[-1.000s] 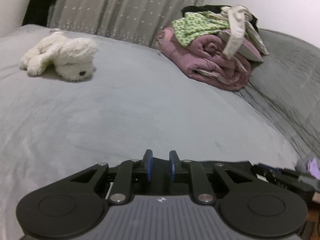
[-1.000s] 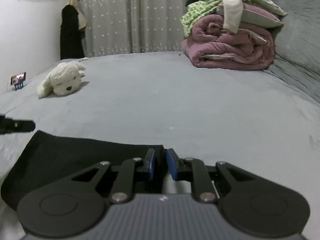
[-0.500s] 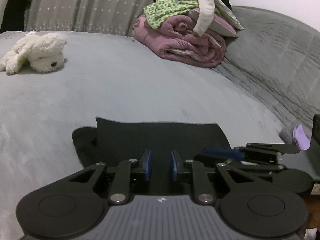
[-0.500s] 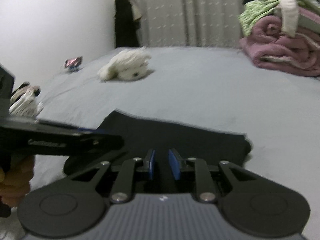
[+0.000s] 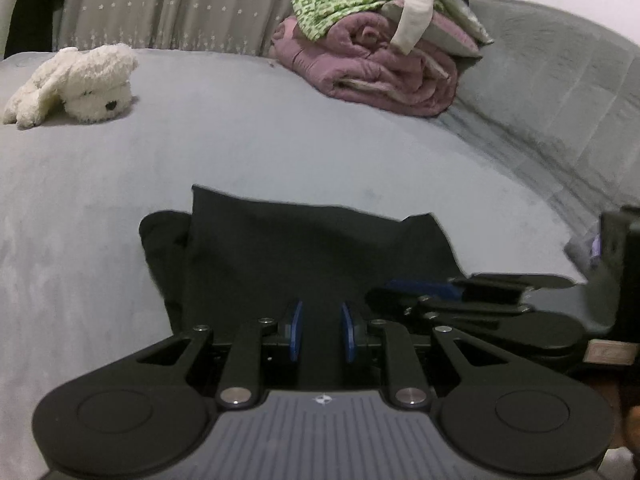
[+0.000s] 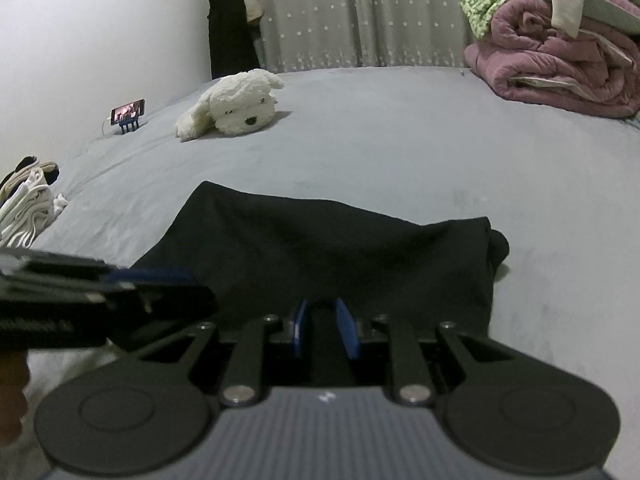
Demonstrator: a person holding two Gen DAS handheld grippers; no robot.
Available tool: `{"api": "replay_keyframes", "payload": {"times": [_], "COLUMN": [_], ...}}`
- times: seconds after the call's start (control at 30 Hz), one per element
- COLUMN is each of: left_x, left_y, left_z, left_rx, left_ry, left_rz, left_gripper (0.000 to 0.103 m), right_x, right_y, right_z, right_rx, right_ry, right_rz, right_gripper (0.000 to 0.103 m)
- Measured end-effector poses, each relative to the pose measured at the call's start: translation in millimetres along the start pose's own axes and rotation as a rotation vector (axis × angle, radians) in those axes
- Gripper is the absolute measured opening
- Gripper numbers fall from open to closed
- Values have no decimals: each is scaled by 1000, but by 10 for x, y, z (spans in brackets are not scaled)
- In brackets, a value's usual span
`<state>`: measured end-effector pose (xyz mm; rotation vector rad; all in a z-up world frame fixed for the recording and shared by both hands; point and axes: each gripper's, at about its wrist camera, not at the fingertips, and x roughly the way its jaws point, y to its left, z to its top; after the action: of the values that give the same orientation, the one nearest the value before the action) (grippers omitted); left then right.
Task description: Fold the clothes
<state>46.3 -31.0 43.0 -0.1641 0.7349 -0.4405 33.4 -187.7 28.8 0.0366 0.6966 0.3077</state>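
Observation:
A black garment [image 5: 312, 248] lies folded on the grey bed [image 5: 240, 152], and its near edge runs in under both grippers. Dark cloth fills the narrow gap between the blue pads of my left gripper [image 5: 320, 320], which is shut on that edge. Just to its right, my right gripper [image 5: 420, 288] shows side-on over the same edge. In the right wrist view, my right gripper [image 6: 324, 320] is shut on the garment [image 6: 320, 248] in the same way. My left gripper [image 6: 152, 276] juts in from the left there. A tucked part bulges at the garment's side.
A white plush dog [image 6: 236, 108] lies farther back on the bed. A pink quilt [image 5: 380, 60] with clothes piled on it sits at the far right by a grey padded headboard [image 5: 560, 92]. A phone on a stand [image 6: 128, 114] and folded white clothes [image 6: 28, 200] are at the left.
Both grippers have come down and swung toward each other. The left wrist view showed only bare bed a second ago; the black garment now lies spread in front of both.

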Motion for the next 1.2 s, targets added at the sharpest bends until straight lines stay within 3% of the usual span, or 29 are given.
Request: {"api": "replay_keyframes", "payload": {"times": [0.27, 0.6, 0.93, 1.2], "left_x": [64, 57, -62, -4], "left_y": [69, 109, 50, 112], "left_z": [-5, -14, -14, -32], "left_rx": [-41, -67, -63, -82], "left_ry": [17, 21, 15, 16], "left_rz": [13, 15, 46, 45], "left_gripper": [23, 23, 22, 23], "right_x": [-144, -257, -175, -415], "right_y": [53, 80, 69, 95], "right_z": [41, -75, -119, -67], "right_rx": [-26, -29, -30, -20], "right_ry": [-10, 22, 11, -1], "right_rz": [-41, -32, -39, -42], "right_gripper": [24, 27, 28, 28]}}
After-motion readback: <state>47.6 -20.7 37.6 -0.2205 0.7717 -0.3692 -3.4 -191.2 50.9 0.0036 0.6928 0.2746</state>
